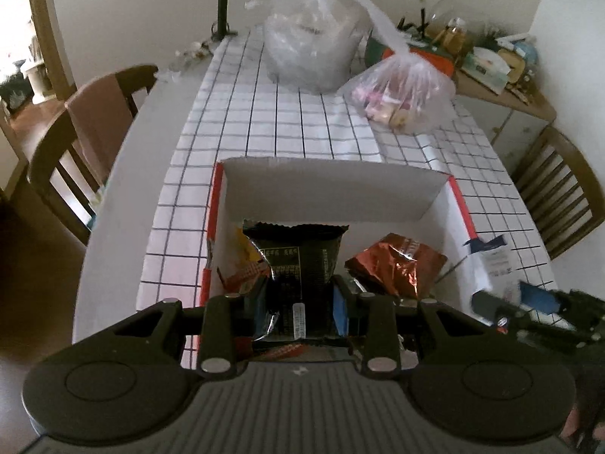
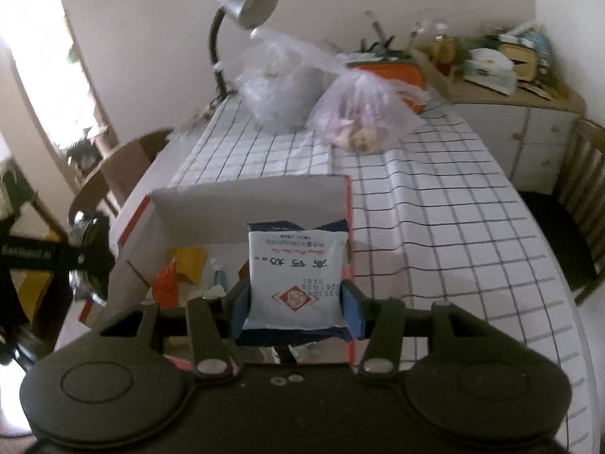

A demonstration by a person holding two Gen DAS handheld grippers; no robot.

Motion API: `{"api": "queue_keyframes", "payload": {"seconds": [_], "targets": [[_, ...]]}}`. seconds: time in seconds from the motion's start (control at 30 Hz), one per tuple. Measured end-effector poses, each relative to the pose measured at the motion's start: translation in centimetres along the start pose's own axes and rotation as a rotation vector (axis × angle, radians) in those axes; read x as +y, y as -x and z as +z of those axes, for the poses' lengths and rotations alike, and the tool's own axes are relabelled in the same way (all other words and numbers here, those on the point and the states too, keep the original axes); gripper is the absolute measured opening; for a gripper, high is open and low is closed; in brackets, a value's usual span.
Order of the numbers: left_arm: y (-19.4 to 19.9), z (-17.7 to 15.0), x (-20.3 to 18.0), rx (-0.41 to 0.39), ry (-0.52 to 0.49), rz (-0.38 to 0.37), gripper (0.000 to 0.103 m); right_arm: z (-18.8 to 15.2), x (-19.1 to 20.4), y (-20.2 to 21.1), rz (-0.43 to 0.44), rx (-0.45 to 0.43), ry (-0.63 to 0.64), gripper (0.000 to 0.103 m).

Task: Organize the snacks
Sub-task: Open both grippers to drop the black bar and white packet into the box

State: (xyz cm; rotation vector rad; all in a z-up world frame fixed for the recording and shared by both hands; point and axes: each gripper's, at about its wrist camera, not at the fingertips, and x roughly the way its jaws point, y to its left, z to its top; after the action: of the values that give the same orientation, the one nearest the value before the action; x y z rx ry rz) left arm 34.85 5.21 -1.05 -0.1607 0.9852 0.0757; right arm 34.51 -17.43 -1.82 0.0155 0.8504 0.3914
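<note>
Left gripper (image 1: pixel 300 302): we hold a black snack packet (image 1: pixel 298 265) between its pads, over the open box.
Right gripper (image 2: pixel 297 308): we clamp a white and blue packet (image 2: pixel 297 272) by its sides, above the box's right edge.
Box (image 1: pixel 332 193): white inside, red-edged, resting on the checked tablecloth (image 1: pixel 287 121).
Inside the box: we see a copper foil packet (image 1: pixel 397 265) and yellow and red wrappers.
Far end of table: two clear plastic bags (image 1: pixel 401 94) near a desk lamp (image 2: pixel 242 3).
</note>
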Motion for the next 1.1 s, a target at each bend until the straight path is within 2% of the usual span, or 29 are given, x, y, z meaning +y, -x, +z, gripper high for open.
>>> {"api": "queue_keyframes", "payload": {"seconds": [0.3,0.4,0.63,0.87,1.1], "targets": [[-3.9,0.9,-1.7,0.062,-0.072,-0.015,0.034,-0.3,2.7,-4.0,0.047,0.103,0.127,0.049],[-4.9,0.9,-2.6,0.077,-0.101,0.007,0.033,-0.6,3.0,-5.2,0.037,0.138,0.15,0.049],[-5.7,-0.2,-2.4,0.11,-0.088,0.014,0.033,-1.2,3.3,-7.2,0.021,0.185,0.179,0.049],[-5.6,-1.2,-1.8,0.11,-0.071,0.023,0.033,-1.6,3.5,-8.2,0.011,0.204,0.187,0.049],[-4.7,-1.8,-1.4,0.098,-0.065,0.027,0.036,-1.6,3.5,-7.6,0.028,0.183,0.164,0.055]]}}
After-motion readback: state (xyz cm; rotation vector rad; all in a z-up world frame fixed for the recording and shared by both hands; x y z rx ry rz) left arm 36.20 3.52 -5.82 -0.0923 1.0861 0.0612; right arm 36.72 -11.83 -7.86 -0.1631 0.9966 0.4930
